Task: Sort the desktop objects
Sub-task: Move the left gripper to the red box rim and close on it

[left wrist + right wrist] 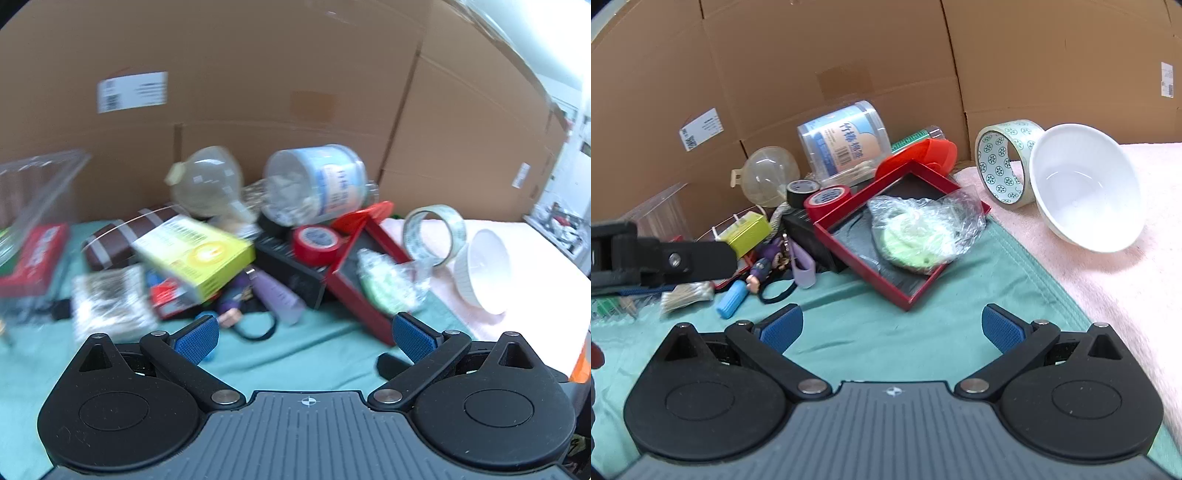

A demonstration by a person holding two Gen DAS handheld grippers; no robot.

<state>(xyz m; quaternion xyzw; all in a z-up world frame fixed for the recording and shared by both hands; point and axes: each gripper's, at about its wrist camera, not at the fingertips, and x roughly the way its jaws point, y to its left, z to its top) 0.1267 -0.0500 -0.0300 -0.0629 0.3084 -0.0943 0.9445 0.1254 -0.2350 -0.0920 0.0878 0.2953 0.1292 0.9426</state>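
Left gripper (304, 338): jaws spread wide, nothing between the blue pads, over the green cloth (295, 358).
Right gripper (892, 326): also wide apart and empty, above the same cloth.
Red tray (905, 291): one, just ahead of the right gripper, tilted against the pile; one plastic-wrapped green item (916, 236) lies in it.
Tape rolls: three. One red (827, 201) and one black (801, 190) ahead-left of the right gripper, beyond the tray; one clear patterned roll (1008, 162) ahead-right, standing on edge.
White bowl (1086, 188): one, tipped on its side, touching the patterned roll, on the pink towel (1126, 288) to the right.
Cotton-swab tub (846, 140): one, lying over at the far back by the cardboard wall (849, 55).
Yellow-green box (195, 254): one, ahead-left of the left gripper, blurred.
Purple tube (279, 295): one, directly ahead of the left gripper.
Black hair tie (258, 326): one, just beyond the left pads.
Blue cylinder (731, 299): one, ahead-left of the right gripper.
Loose swabs (689, 295): one bundle, far left.
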